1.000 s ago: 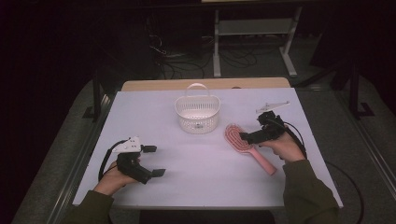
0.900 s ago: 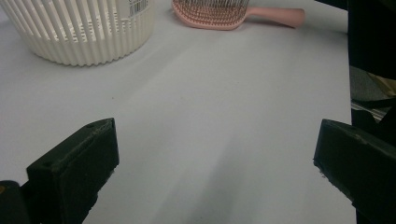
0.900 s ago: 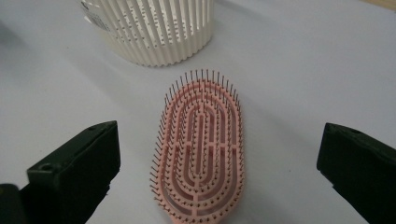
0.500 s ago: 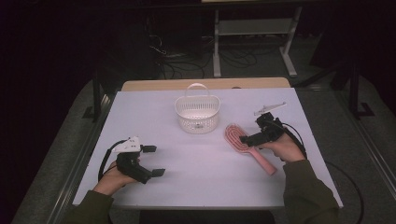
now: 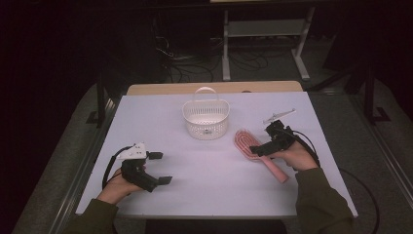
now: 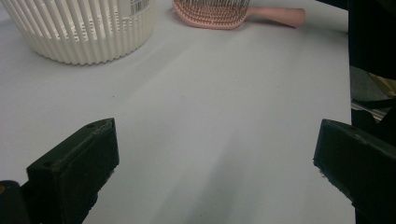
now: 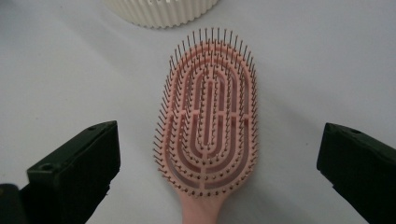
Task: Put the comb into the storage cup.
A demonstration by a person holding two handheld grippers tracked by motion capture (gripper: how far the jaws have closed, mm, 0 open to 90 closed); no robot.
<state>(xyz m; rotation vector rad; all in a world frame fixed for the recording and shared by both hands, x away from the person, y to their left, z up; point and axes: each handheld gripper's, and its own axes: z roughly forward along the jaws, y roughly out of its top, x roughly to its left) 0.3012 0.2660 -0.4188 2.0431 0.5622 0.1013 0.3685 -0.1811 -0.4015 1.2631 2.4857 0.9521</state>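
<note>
Right tongs (image 5: 257,150) gape wide with nothing held, straddling the pink hairbrush (image 7: 208,122) lying bristles-up at 4 o'clock of the white basket (image 5: 206,118), likely lining up a grab, while left tongs (image 5: 160,168), also wide and empty, idle at the table's (image 5: 214,185) 8 o'clock.

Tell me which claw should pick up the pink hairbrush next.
Right. The right claw hangs open directly over the hairbrush, whose head sits between its jaws. The left claw is open too, but far across the table.
</note>
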